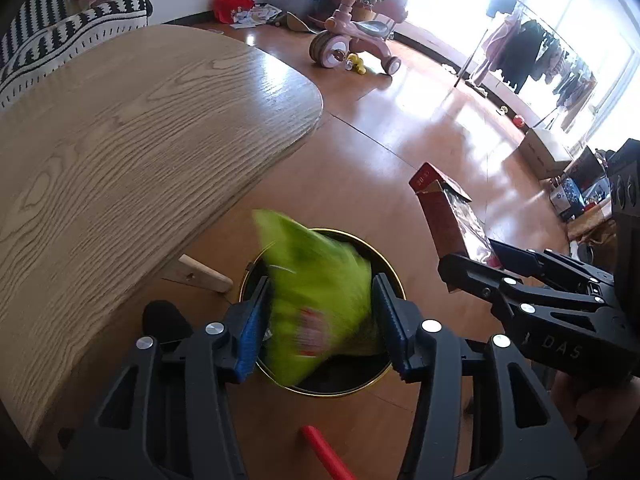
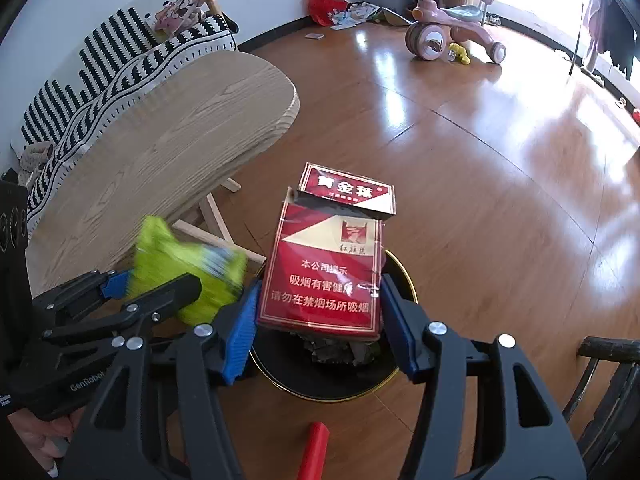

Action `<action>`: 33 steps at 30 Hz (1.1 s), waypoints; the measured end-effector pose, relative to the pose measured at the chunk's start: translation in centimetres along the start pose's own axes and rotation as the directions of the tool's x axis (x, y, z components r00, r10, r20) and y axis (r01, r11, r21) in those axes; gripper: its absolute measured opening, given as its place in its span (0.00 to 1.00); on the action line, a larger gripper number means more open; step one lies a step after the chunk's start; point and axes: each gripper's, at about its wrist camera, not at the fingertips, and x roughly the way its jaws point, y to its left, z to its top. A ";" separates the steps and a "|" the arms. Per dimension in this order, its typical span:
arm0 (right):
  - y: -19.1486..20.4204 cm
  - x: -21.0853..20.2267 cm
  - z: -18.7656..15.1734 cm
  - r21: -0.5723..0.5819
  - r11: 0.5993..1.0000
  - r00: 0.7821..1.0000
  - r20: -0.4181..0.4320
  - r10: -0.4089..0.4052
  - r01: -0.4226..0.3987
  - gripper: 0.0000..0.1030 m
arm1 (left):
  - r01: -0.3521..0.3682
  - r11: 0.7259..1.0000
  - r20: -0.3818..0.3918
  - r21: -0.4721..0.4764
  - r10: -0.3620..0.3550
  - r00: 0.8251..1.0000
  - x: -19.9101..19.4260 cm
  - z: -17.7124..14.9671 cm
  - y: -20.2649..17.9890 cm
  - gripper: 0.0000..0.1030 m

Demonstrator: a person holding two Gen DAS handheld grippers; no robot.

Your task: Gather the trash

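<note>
Bin [image 1: 352, 380] mouth sits directly below both grippers. Left gripper [image 1: 320, 312] has its jaws around a blurred green snack bag [image 1: 316, 292]; whether they grip it I cannot tell. Right gripper [image 2: 320, 320] pinches a red cigarette pack [image 2: 324, 276] upright, flap open, equally near. Beyond lie the wooden desk [image 1: 120, 152], glossy floor [image 2: 500, 184] and pink tricycle [image 1: 352, 40].

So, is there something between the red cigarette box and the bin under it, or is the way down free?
Nothing visible blocks it. The red cigarette box sits between the right gripper pads directly over the open black bin. The green bag, between the left gripper pads, hangs above the same opening, beside the box.
</note>
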 end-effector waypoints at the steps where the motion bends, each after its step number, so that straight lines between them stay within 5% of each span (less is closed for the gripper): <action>1: -0.1 0.0 0.0 0.004 1.000 1.000 0.000 -0.002 0.002 0.61 | 0.000 1.000 -0.002 -0.002 0.000 1.000 0.0 0.1 0.0 0.58; 12: -0.1 -1.9 1.7 0.007 1.000 0.998 0.050 -0.030 0.030 0.79 | -0.018 0.997 0.053 -0.069 0.021 0.998 -2.2 1.1 1.7 0.85; 17: 4.2 -3.8 5.6 -0.045 0.999 0.991 0.136 -0.014 0.020 0.88 | 0.002 0.980 0.204 -0.201 0.040 0.978 -10.0 3.9 7.6 0.87; 24: 19.8 -3.6 10.1 -0.229 0.966 0.972 0.167 0.163 -0.123 0.91 | -0.183 0.903 0.379 -0.388 0.338 0.862 -24.4 2.2 20.8 0.91; 28: 30.5 -2.1 9.8 -0.372 0.906 0.960 0.109 0.260 -0.203 0.92 | -0.300 0.832 0.348 -0.467 0.485 0.802 -28.9 -2.1 27.5 0.92; 33: 42.5 0.6 7.4 -0.515 0.815 0.946 0.025 0.323 -0.265 0.92 | -0.431 0.710 0.248 -0.557 0.637 0.730 -31.9 -8.6 34.6 0.92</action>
